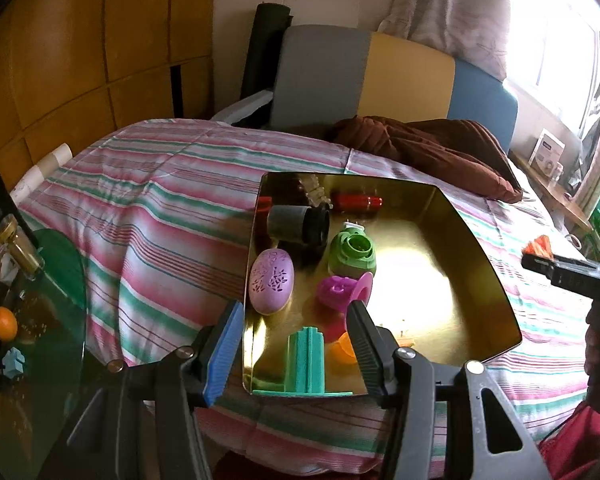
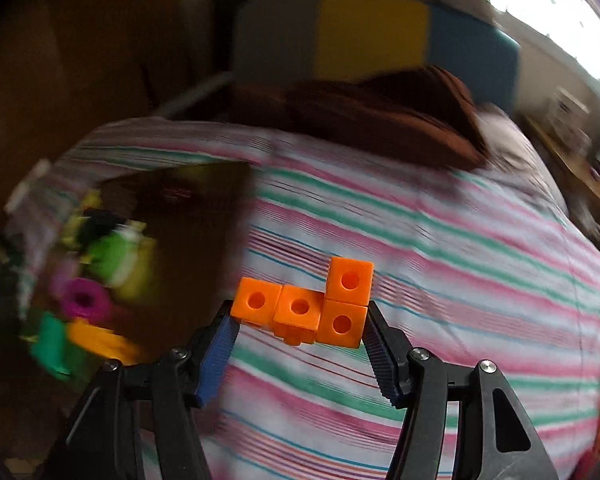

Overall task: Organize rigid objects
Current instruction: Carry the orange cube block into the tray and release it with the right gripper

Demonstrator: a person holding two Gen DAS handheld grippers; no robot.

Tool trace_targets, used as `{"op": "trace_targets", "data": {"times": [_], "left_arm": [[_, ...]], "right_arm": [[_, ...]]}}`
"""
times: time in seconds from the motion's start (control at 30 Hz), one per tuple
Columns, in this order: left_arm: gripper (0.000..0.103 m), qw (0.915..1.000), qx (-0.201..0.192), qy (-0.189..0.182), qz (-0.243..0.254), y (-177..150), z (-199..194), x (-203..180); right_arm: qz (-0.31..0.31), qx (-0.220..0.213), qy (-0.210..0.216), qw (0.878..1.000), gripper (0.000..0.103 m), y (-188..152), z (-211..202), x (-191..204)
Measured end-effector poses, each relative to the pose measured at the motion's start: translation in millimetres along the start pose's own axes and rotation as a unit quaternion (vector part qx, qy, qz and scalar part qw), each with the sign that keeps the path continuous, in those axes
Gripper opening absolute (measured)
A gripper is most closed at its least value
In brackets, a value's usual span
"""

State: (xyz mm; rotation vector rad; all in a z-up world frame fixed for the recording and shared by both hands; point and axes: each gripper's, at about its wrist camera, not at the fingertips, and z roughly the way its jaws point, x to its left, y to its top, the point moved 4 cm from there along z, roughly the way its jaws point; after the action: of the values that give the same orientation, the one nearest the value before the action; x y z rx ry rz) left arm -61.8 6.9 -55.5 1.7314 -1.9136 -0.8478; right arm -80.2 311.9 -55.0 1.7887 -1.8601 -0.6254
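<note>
Bed (image 1: 172,208): covered in a quilt striped pink, green and white; fills most of both views.
Headboard (image 1: 404,80): far end of the bed, panels of grey, yellow and blue.
Brown blanket (image 1: 428,144): crumpled at the far end of the bed, near the headboard.
Gold tray (image 1: 460,240): shiny, lying flat on the quilt, left half crowded, right half bare; blurred at the left in the right wrist view.
Glass table (image 1: 60,264): green-tinted, round-edged, left of the bed, with an orange fruit (image 1: 4,322) and a small blue block (image 1: 14,364) on it.
Grey and black cylinder (image 1: 298,226): on its side, far left part of the tray.
Purple egg-shaped case (image 1: 271,282): against the tray's left wall, patterned with small holes.
Green round piece (image 1: 352,254): middle of the tray, just right of the cylinder.
Red cylinder (image 1: 356,201): lying along the tray's far wall.
Magenta spool (image 1: 344,290): just near of the green round piece.
Teal ridged block (image 1: 306,364): upright at the tray's near edge, between the left gripper's fingers as seen.
Left gripper (image 1: 294,344): over the tray's near edge, fingers spread apart, pinching nothing.
Right gripper (image 2: 300,344): above the striped quilt, right of the tray, pinching the orange cube piece.
Orange cube piece (image 2: 312,308): four joined cubes with round holes, three in a row and one stacked on the right end; clamped between the right gripper's pads.
</note>
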Motion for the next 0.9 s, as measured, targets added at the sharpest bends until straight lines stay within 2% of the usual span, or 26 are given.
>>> {"op": "trace_targets", "data": {"times": [0.13, 0.27, 0.57, 0.77, 0.9], "left_arm": [[0.054, 1.0000, 0.003, 0.002, -0.004, -1.6, 1.3, 4.9], [0.054, 0.9999, 0.005, 0.007, -0.008, -3.0, 3.3, 10.0], [0.054, 0.9994, 0.011, 0.018, -0.028, -6.4, 10.8, 27.1], [0.054, 0.9991, 0.014, 0.024, -0.033, -7.9, 15.0, 32.1], [0.054, 0.9990, 0.007, 0.035, -0.029, -7.8, 15.4, 32.5]], "right_arm": [[-0.030, 0.005, 0.039, 0.999, 0.062, 13.0, 7.2, 47.5], [-0.046, 0.026, 0.056, 0.997, 0.062, 19.0, 28.6, 82.5], [-0.064, 0.103, 0.051, 0.991, 0.062, 12.8, 77.0, 120.4], [-0.068, 0.138, 0.072, 0.985, 0.063, -0.8, 103.4, 145.6], [-0.070, 0.142, 0.083, 0.984, 0.066, -13.8, 109.9, 157.4]]}}
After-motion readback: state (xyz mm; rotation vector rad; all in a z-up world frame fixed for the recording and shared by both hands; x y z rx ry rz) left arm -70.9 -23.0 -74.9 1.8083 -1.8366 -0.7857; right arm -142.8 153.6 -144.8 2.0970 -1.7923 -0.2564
